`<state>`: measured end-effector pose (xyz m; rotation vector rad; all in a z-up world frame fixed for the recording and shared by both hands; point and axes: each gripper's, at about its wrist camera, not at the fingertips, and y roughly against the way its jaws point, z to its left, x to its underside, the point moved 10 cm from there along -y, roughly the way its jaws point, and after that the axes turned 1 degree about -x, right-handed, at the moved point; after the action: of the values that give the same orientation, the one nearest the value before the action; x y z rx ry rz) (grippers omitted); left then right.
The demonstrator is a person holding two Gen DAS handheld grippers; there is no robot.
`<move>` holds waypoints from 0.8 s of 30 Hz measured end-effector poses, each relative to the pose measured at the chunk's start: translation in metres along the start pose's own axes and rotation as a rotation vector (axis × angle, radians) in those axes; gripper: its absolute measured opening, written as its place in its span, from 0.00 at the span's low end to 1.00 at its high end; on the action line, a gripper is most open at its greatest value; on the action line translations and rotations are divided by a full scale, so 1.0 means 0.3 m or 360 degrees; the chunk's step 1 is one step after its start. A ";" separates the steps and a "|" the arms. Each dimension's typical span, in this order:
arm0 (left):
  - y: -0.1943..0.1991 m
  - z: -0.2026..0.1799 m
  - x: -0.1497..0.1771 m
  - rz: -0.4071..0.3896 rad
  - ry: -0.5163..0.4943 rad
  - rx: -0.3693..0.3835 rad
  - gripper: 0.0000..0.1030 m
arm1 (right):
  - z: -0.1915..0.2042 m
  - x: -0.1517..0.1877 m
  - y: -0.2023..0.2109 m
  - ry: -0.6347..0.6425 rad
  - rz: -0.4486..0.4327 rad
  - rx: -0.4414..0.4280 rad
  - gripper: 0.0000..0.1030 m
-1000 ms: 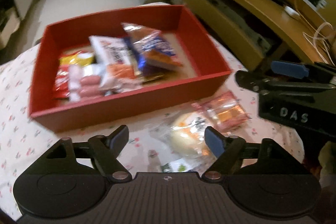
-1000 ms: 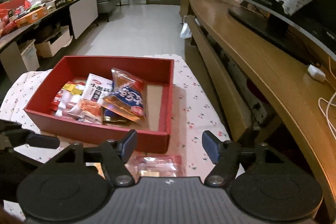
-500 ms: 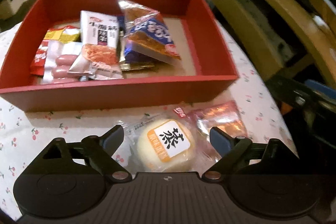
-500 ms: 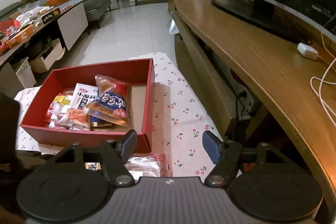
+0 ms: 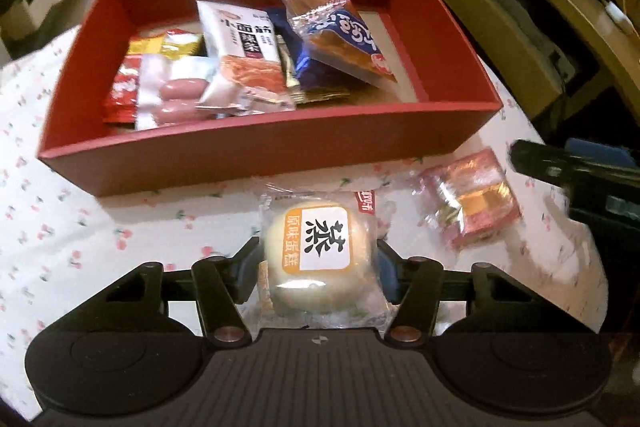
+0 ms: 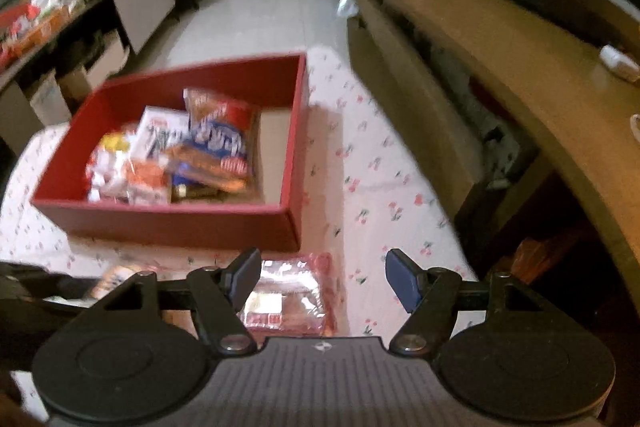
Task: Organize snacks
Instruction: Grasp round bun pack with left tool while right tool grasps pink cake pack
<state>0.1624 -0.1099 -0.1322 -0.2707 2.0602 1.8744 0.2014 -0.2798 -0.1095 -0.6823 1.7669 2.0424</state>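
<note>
The left gripper (image 5: 318, 269) has its fingers clamped on the wrapped cake (image 5: 320, 259); the right gripper (image 6: 322, 277) fingers stand apart above the red packet (image 6: 290, 293) beside the red box (image 6: 180, 223)

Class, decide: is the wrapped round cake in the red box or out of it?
Out. The round cake lies on the tablecloth in front of the red box, between the left gripper fingers.

**Red box, cherry-print cloth**

A deep red box (image 5: 248, 163) sits on a white tablecloth (image 5: 60, 227) printed with small red cherries. A pale round cake (image 5: 320, 259) carries an orange-and-white label with black characters. Beside it lies a red-and-gold wrapped snack (image 5: 472, 203). Inside the box, a blue-and-orange packet (image 5: 340, 35) tops a white-and-orange one (image 5: 240, 51). Blue pads (image 6: 402, 279) tip black fingers.
</note>
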 end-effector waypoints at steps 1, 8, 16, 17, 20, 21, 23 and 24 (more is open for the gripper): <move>0.007 0.005 0.003 -0.0003 -0.0017 -0.0002 0.63 | 0.012 0.007 -0.018 0.0010 0.0025 -0.0004 0.83; 0.023 0.055 0.009 -0.0034 0.0017 0.0095 0.63 | 0.072 0.048 -0.153 0.0093 0.0188 0.0027 0.90; -0.033 0.066 -0.004 -0.0020 0.0019 0.0086 0.74 | 0.104 0.086 -0.201 0.0172 0.0240 0.0039 0.88; -0.049 0.070 -0.003 -0.0007 0.0023 0.0074 0.74 | 0.113 0.086 -0.195 0.0203 0.0227 0.0045 0.86; -0.058 0.061 0.008 -0.0019 -0.0047 0.0006 0.68 | 0.134 0.087 -0.181 0.0250 0.0211 0.0046 0.78; -0.054 0.052 0.012 -0.0028 -0.0085 -0.0008 0.65 | 0.139 0.086 -0.177 0.0272 0.0208 0.0047 0.77; -0.049 0.050 0.020 -0.0039 -0.0101 -0.0026 0.64 | 0.155 0.097 -0.159 0.0297 0.0209 0.0031 0.76; -0.048 0.051 0.022 -0.0040 -0.0103 -0.0031 0.64 | 0.163 0.102 -0.151 0.0310 0.0207 0.0023 0.75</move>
<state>0.1632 -0.0958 -0.1489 -0.2363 1.9883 1.8645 0.1952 -0.2259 -0.1588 -0.8056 1.9798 2.1068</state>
